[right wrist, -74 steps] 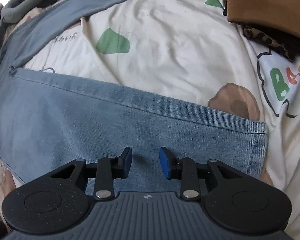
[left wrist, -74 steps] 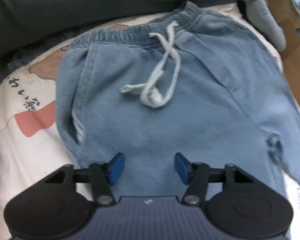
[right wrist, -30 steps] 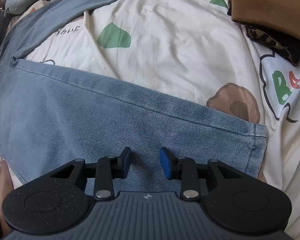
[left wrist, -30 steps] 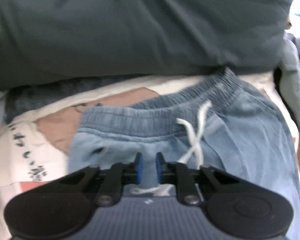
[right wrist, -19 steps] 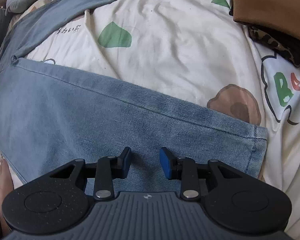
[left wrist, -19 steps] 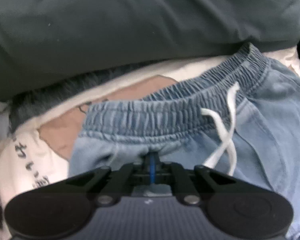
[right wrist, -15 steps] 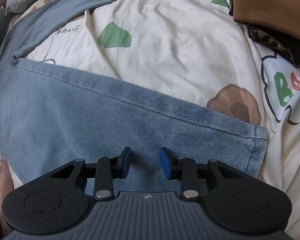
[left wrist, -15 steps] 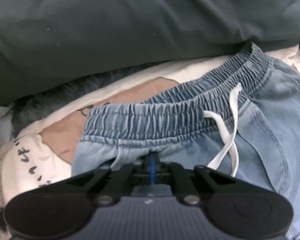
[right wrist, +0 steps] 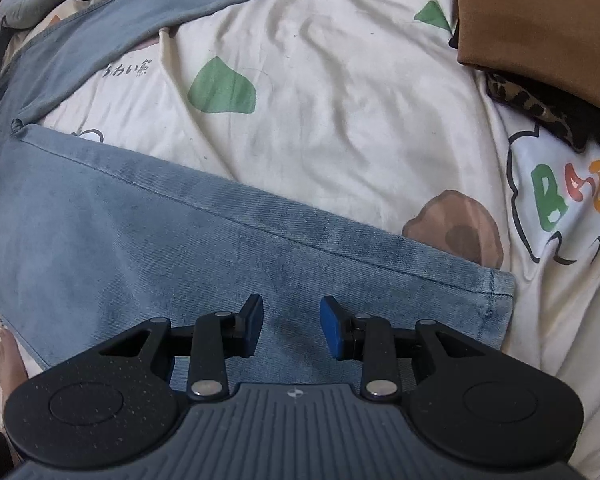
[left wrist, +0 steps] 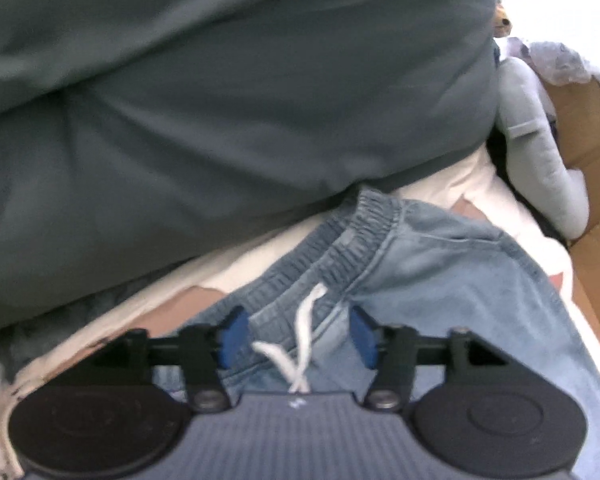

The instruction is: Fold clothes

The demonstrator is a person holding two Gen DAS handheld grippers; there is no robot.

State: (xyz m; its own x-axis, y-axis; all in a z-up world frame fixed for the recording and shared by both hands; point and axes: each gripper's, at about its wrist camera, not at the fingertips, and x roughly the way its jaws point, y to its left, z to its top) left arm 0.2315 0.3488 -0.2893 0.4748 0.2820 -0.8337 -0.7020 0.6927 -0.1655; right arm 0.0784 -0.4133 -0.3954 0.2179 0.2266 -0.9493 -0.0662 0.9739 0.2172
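Left wrist: only here the jeans [left wrist: 440, 280] waistband and drawstring [left wrist: 304, 332]; left gripper [left wrist: 296, 340] jaws opening above them, gripping nothing. Right wrist: only here a leg [right wrist: 180, 240] on the sheet [right wrist: 340, 100], running left to right, hem right; right gripper [right wrist: 291, 326] jaws apart, empty.

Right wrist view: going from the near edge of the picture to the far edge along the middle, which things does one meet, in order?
Right hand-held gripper → denim trouser leg → cream printed bedsheet → second denim trouser leg.
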